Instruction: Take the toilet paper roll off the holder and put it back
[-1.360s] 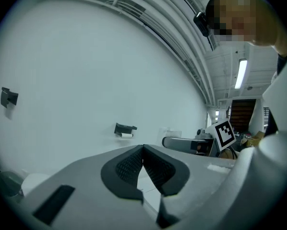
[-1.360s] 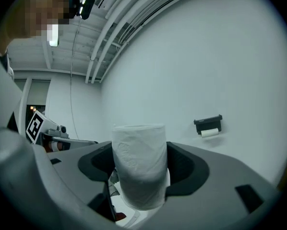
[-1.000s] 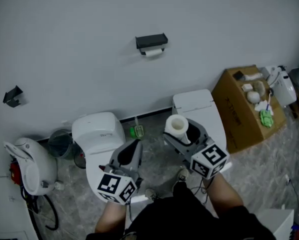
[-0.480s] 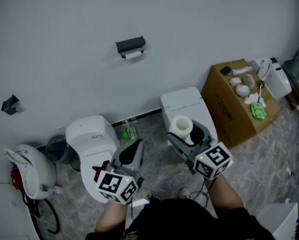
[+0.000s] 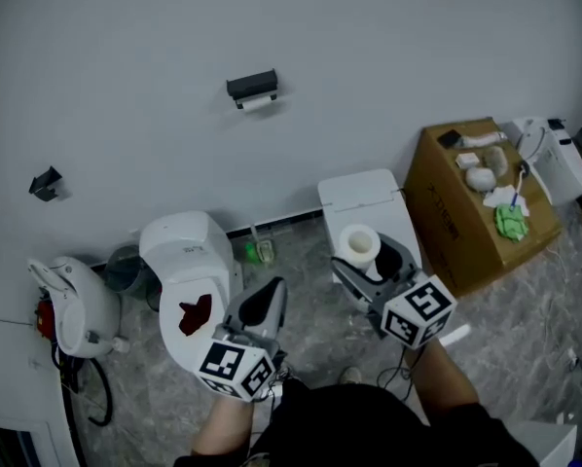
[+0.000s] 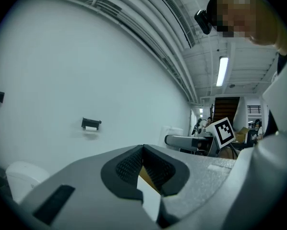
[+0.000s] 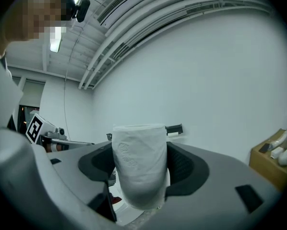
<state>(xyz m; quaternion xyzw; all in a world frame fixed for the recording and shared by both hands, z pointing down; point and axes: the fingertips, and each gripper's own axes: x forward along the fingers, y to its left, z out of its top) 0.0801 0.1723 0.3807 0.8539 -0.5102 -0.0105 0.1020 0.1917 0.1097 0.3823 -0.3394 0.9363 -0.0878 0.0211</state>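
A white toilet paper roll (image 5: 357, 245) stands upright between the jaws of my right gripper (image 5: 361, 257), which is shut on it; in the right gripper view the roll (image 7: 139, 164) fills the gap between the dark pads. The black holder (image 5: 252, 87) is fixed high on the white wall, far ahead of both grippers, with a bit of white showing under it. It also shows small in the gripper views, the holder (image 6: 91, 124) to the left and the holder (image 7: 174, 129) just past the roll. My left gripper (image 5: 264, 300) is shut and holds nothing, its jaws meeting.
Below the grippers stand two white toilets, one (image 5: 186, 253) with a red stain in its bowl and another (image 5: 361, 195) under the right gripper. An open cardboard box (image 5: 466, 207) with oddments stands at the right. At the left are a white appliance (image 5: 77, 309) and a bucket (image 5: 124, 270).
Both grippers have travelled together across the room, the roll still in the right one. The holder has shifted left in the head view, and the left toilet's stained bowl has come into sight.
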